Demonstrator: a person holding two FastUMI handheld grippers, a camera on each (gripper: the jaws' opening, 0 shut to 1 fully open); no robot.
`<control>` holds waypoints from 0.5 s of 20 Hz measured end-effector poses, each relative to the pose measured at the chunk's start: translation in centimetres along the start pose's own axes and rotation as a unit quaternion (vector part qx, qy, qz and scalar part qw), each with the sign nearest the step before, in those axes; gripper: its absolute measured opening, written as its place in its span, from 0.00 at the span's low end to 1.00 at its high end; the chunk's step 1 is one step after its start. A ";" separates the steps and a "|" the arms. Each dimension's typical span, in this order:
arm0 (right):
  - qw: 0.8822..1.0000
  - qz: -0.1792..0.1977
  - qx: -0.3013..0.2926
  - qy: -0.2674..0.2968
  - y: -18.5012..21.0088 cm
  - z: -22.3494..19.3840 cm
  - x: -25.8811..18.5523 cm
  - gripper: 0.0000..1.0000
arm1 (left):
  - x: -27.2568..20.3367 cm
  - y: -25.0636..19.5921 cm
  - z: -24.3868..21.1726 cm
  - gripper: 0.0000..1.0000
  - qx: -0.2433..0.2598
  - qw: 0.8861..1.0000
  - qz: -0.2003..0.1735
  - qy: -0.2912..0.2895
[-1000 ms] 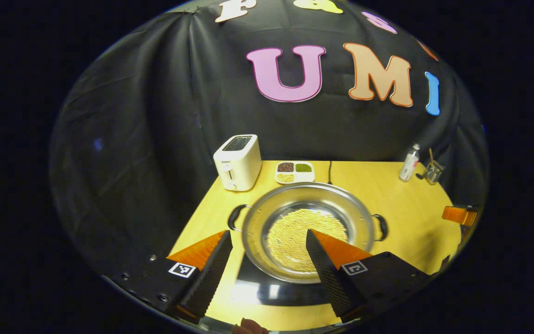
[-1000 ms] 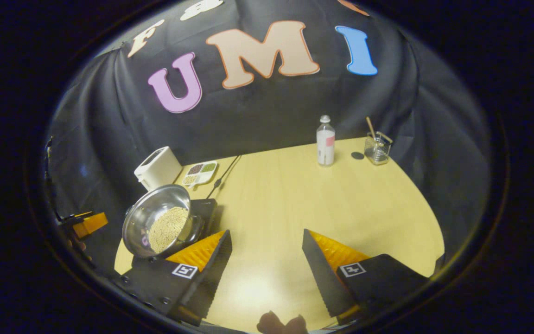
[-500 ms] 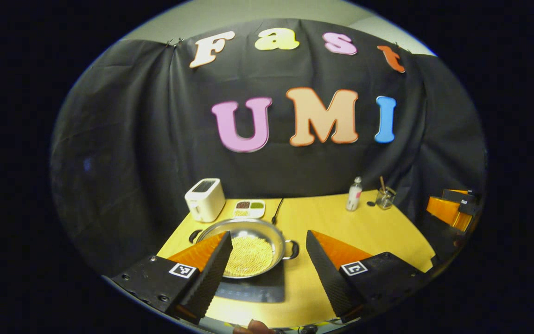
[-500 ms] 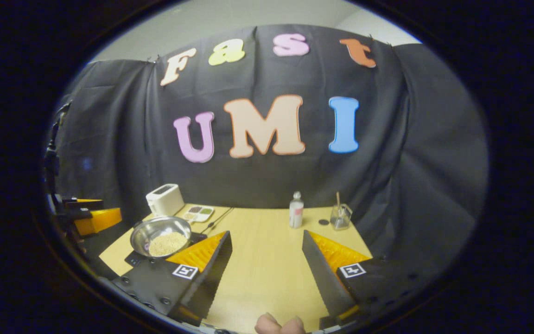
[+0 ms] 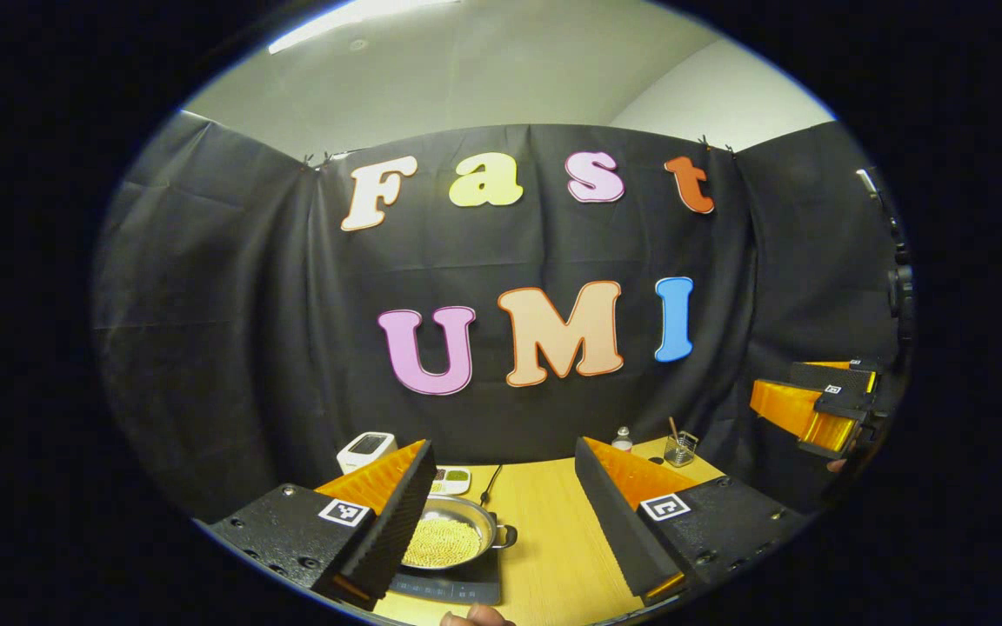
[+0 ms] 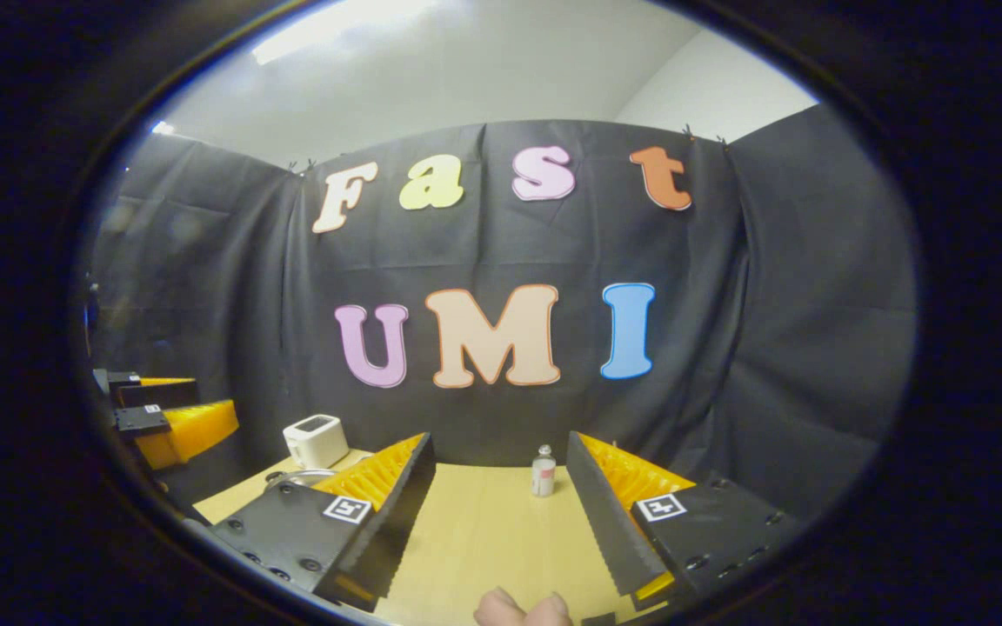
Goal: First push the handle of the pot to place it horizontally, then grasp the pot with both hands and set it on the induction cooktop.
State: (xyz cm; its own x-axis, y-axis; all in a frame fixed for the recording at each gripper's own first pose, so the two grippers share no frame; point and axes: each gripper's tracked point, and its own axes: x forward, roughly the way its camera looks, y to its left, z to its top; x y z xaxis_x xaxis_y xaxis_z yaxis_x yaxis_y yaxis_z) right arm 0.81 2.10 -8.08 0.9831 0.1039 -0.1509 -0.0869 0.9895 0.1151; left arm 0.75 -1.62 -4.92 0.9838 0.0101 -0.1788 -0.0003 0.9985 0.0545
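Steel pot [image 5: 451, 539] sits on the induction cooktop [image 5: 453, 588], so the task looks done; left gripper [image 5: 501, 513] and right gripper [image 6: 499, 509] jaws released, empty

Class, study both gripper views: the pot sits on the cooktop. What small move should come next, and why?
Probably none beyond resting: the steel pot of yellow grains already sits on the black induction cooktop, while the left gripper and right gripper are open, raised well clear.
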 end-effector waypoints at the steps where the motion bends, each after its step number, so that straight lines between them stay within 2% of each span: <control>1: 1.000 -0.002 -0.004 -0.021 0.1 1.3 -0.9 0.94 | -0.8 0.7 0.6 1.00 0.003 1.000 0.007 -0.012; 2: 0.999 -0.003 -0.014 -0.036 0.2 1.8 -1.2 0.92 | -1.6 1.8 1.2 0.98 0.010 0.999 0.019 -0.025; 5: 1.000 0.006 -0.015 -0.019 1.3 0.7 -2.7 0.93 | -3.6 3.1 1.4 1.00 0.013 0.999 0.025 -0.036; 8: 1.000 -0.003 -0.012 -0.027 0.5 1.8 -3.4 0.93 | -4.5 4.3 2.2 0.97 -0.016 0.998 0.035 -0.053; 9: 1.000 -0.002 -0.012 -0.022 0.5 1.6 -3.6 0.95 | -4.7 4.1 1.4 0.99 -0.024 0.998 0.032 -0.043; 10: 1.000 -0.002 -0.010 -0.016 0.5 1.2 -3.7 0.93 | -4.8 4.1 0.7 0.97 -0.030 0.998 0.030 -0.035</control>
